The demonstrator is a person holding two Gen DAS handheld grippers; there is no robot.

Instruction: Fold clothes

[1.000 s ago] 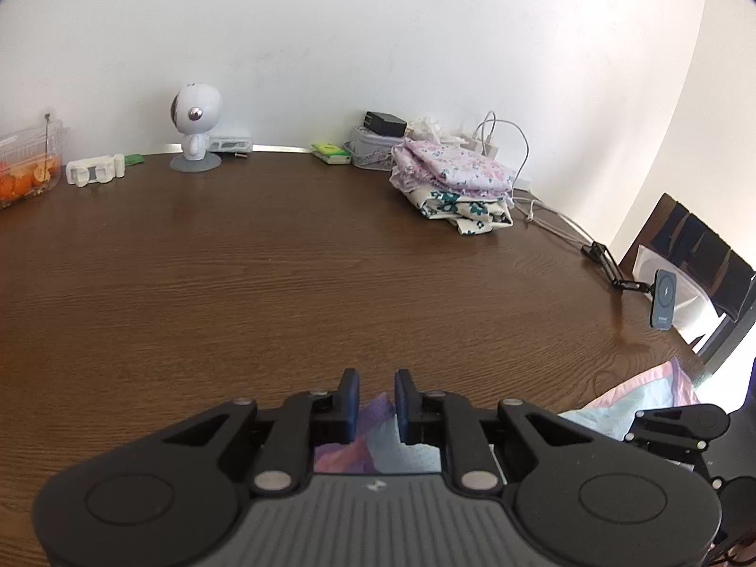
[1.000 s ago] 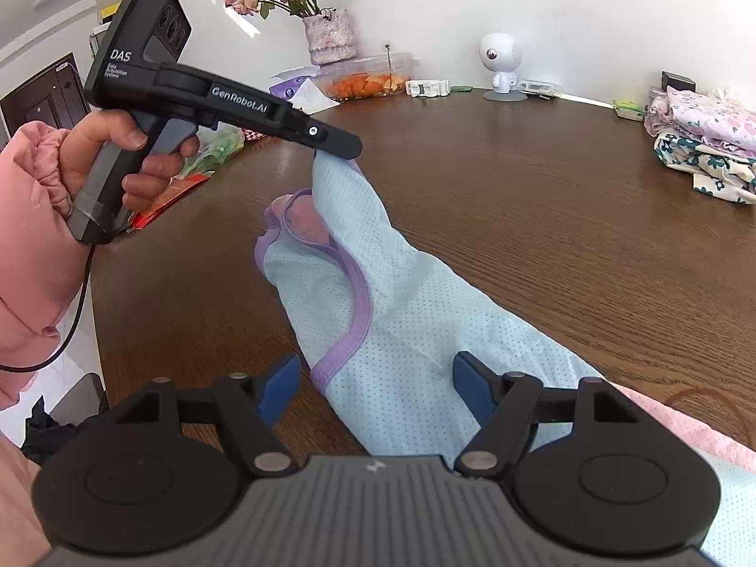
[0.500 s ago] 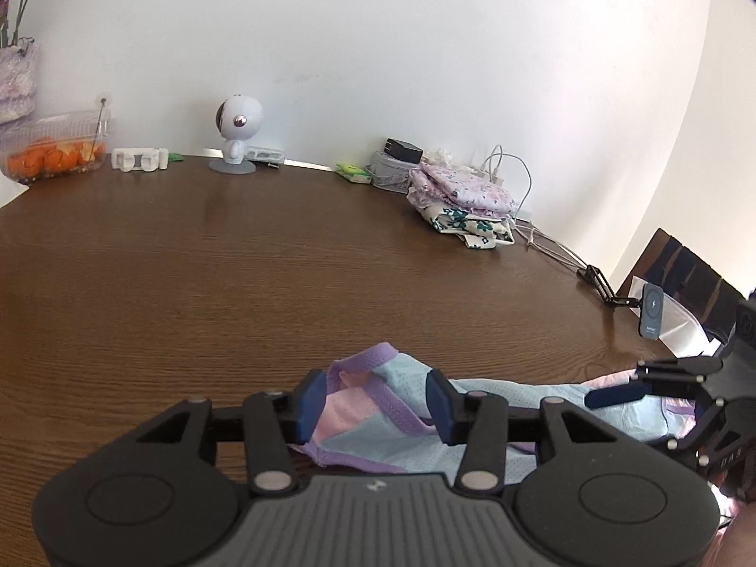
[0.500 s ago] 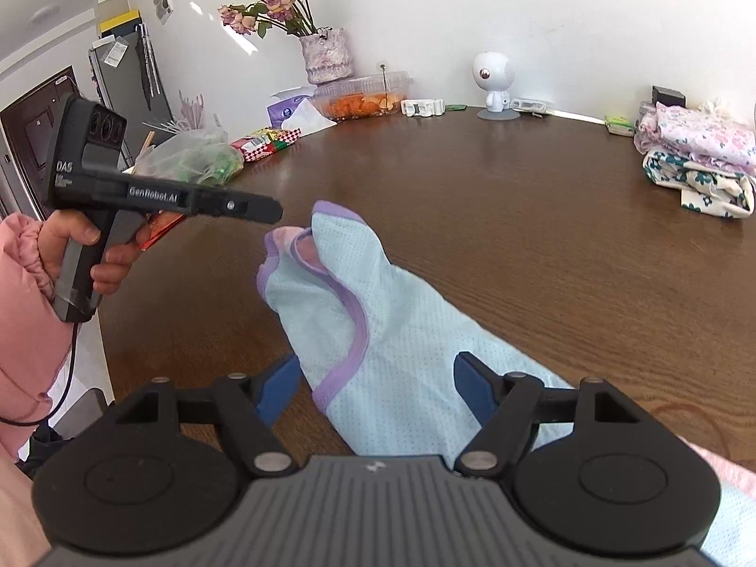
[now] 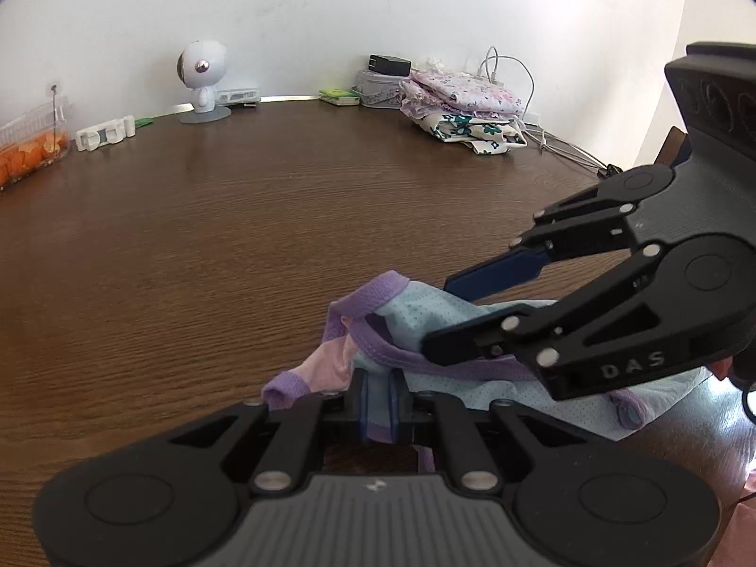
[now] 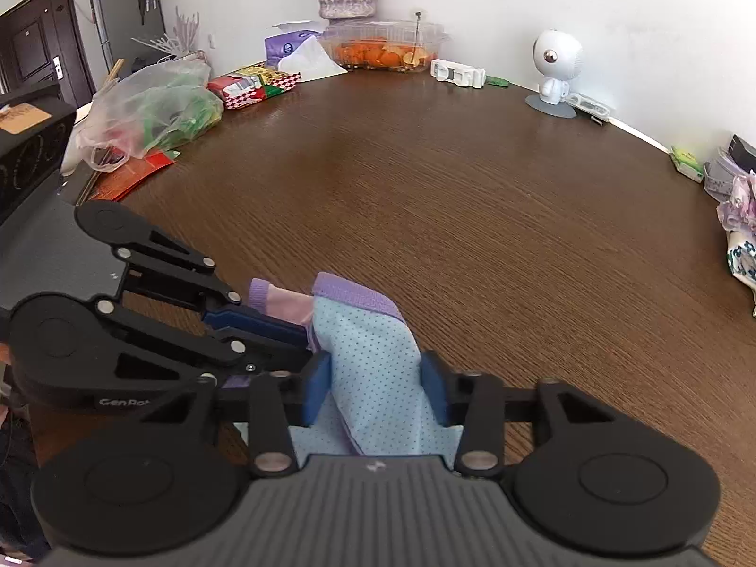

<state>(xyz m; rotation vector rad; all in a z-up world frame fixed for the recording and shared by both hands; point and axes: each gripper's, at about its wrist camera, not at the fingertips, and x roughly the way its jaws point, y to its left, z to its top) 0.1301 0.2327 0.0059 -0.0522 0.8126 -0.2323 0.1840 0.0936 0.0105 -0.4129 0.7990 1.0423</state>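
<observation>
A light blue mesh garment (image 5: 425,314) with purple trim and a pink lining lies bunched on the brown table (image 5: 236,217). My left gripper (image 5: 378,406) is closing on its trimmed edge, and a thin fold of fabric is pinched between the pads. In the right wrist view, the left gripper (image 6: 302,335) comes in from the left and grips that same end. My right gripper (image 6: 375,387) is closing too, with a thick bunch of the blue garment (image 6: 373,359) filling the gap and touching both pads. It sits close beside the left one, and the left wrist view shows the right gripper (image 5: 439,314) over the fabric.
A folded pile of floral clothes (image 5: 463,108) sits at the far right by cables (image 5: 557,146). A white robot figure (image 5: 201,80) and a clear box of orange food (image 5: 28,151) stand along the wall. A plastic bag (image 6: 151,104) and packets crowd the far left corner.
The left gripper let the garment down, opened, then sank and narrowed on its trimmed edge. The right gripper swept across to the same end and its wide jaws narrowed on the fabric.
</observation>
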